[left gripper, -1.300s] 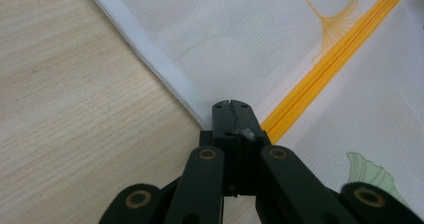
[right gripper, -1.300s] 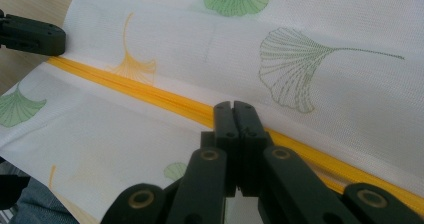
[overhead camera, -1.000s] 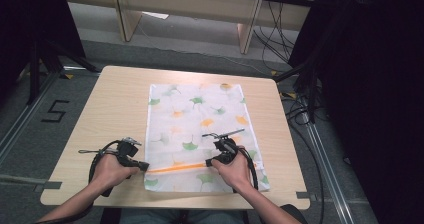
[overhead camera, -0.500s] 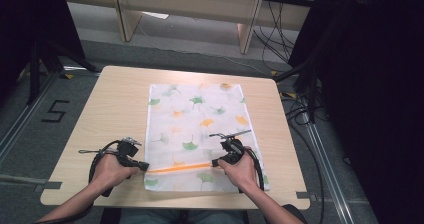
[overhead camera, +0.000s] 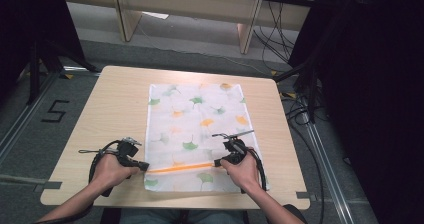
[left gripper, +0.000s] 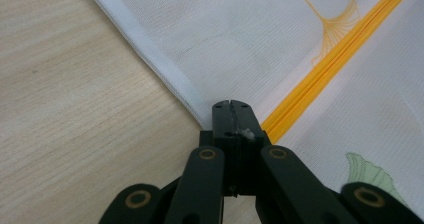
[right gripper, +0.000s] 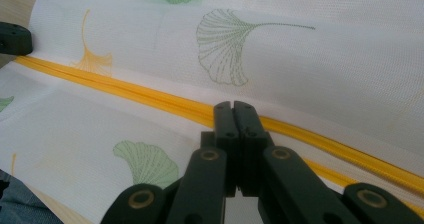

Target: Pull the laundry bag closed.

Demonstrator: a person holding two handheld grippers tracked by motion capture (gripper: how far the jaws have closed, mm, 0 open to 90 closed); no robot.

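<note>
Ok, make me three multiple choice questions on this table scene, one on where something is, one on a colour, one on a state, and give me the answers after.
1. Where does the left gripper sit against the mesh bag?
A. at its left edge, by the zipper's end
B. at its far edge
C. off the table

2. What colour is the zipper?
A. blue
B. orange-yellow
C. black

3. How do the right gripper's jaws stand?
A. wide open
B. shut
C. holding a cup

Answers: 1 A, the left gripper view shows its tips at the white hem beside the zipper. 2 B, plain in every view. 3 B, the right gripper view shows the jaws pressed together.
</note>
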